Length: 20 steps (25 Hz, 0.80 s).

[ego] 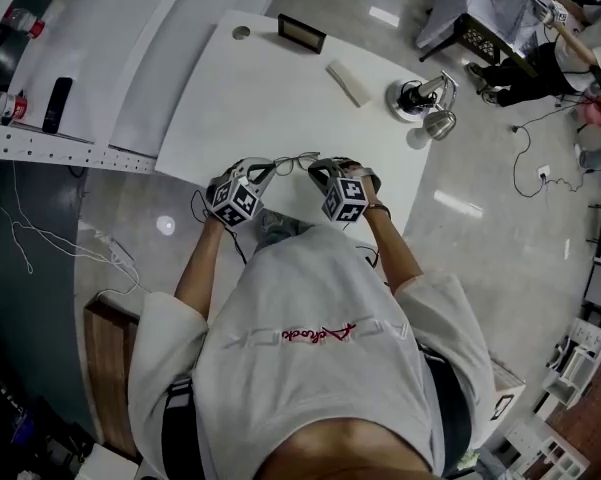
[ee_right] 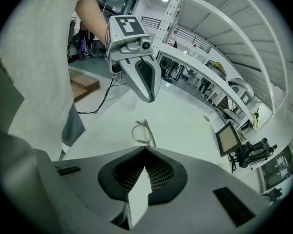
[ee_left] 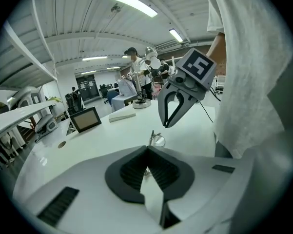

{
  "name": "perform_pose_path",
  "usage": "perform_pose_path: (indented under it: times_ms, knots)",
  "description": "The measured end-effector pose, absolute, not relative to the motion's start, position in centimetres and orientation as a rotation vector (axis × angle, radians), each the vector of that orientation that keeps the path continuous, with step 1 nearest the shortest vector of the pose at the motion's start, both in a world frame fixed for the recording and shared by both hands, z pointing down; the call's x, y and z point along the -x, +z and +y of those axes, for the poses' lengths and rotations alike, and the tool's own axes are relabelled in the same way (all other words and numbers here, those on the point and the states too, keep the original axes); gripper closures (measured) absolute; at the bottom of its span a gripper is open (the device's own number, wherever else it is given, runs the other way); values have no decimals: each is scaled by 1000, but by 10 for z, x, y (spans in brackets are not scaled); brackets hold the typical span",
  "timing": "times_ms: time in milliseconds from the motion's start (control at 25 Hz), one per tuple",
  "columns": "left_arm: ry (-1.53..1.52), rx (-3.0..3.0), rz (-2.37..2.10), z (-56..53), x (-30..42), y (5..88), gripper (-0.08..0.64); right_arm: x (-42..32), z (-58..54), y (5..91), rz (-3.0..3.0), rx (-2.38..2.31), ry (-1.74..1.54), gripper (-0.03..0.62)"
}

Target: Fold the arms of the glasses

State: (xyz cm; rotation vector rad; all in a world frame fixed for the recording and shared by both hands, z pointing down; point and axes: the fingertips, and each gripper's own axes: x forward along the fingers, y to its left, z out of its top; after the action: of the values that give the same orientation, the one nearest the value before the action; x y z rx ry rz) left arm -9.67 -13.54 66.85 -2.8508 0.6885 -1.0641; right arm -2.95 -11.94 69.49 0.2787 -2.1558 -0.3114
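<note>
White table (ego: pixel 280 78), smooth matt top, rounded corners, one round hole (ego: pixel 241 32) near a far corner; pale glossy floor (ego: pixel 480 228) all round.

Glasses (ego: pixel 295 160): thin dark wire frame, clear rounded lenses. They span the gap between my two grippers, at the near table edge.

On my left gripper (ego: pixel 267 173), grey plastic shell, black ribbed pads (ee_left: pixel 131 172). Jaws drawn narrow, tips meeting, with a thin bit of the frame pinched between them. One lens sits just beyond the tips.

On my right gripper (ego: pixel 316 171), same build, jaws almost together. A wire arm runs straight into their tips, with the lens loop just ahead and slightly left of them.

Both grippers point toward each other, tips near.

Marker cubes (ego: pixel 235 200): black-and-white squares, no readable text.

Well beyond the grippers:
- small dark-framed screen (ego: pixel 301 32), propped up
- flat pale block (ego: pixel 348 82)
- shiny metal lamp (ego: pixel 425 98) on a round base, further right

Red script (ego: pixel 292 336) across my white shirt (ego: pixel 310 388), too distorted to read.
</note>
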Motion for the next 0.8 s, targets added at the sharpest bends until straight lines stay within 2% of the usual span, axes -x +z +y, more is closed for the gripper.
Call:
perform_pose_path:
  times_ms: [200,480,800]
  knots:
    - [-966,2916,741,-115,92,665,529,31,-90,694,-2163,-335,-266,557]
    - [-758,3093,961,-94,91,655,531,39,-64,680,-2333,-533,-40,557]
    - [-529,3090,1180,-64,78,618,531,22,-57,619,-2619,-818,158,557]
